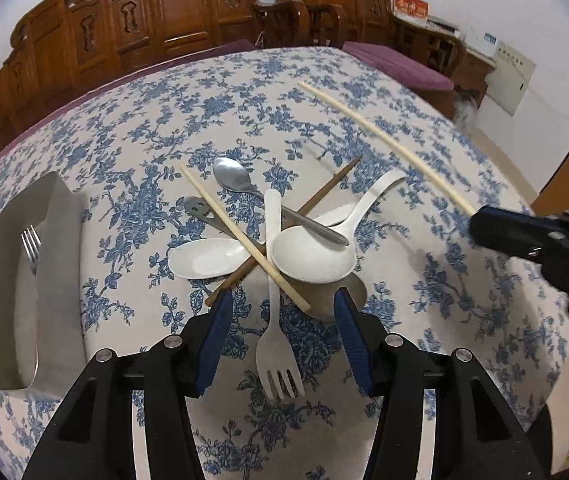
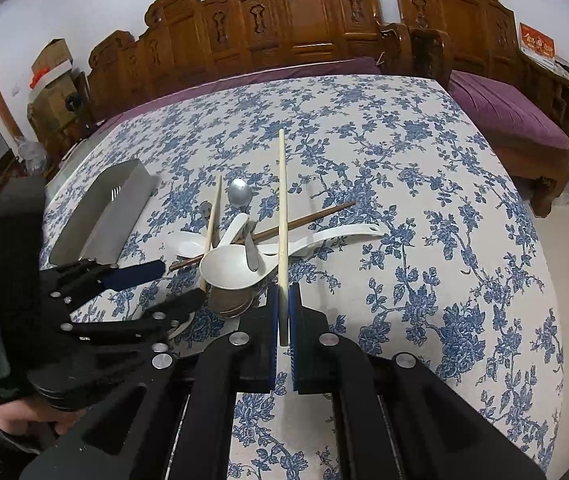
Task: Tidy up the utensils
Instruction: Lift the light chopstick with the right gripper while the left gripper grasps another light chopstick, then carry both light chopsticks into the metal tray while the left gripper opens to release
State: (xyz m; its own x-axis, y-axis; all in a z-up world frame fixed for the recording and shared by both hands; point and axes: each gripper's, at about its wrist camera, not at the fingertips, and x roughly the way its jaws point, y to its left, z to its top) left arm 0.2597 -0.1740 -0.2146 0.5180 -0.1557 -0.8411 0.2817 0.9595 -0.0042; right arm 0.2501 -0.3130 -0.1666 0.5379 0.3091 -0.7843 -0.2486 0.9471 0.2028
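Note:
A pile of utensils lies mid-table: a white ladle [image 1: 312,256], a white spoon [image 1: 204,258], a steel spoon [image 1: 236,178], a dark brown chopstick [image 1: 324,192], a pale chopstick [image 1: 244,236] and a white fork [image 1: 278,344]. My left gripper [image 1: 282,304] is open, its fingers either side of the white fork's handle. My right gripper [image 2: 283,300] is shut on a second pale chopstick [image 2: 282,208], which also shows in the left wrist view [image 1: 380,136]. A steel tray [image 1: 16,280] at left holds a metal fork [image 1: 31,246].
A steel cup [image 2: 230,300] sits under the ladle. The table wears a blue floral cloth [image 2: 424,220]. Carved wooden benches [image 2: 304,20] with purple cushions [image 2: 504,116] stand behind it. Cardboard boxes [image 2: 50,76] sit at far left.

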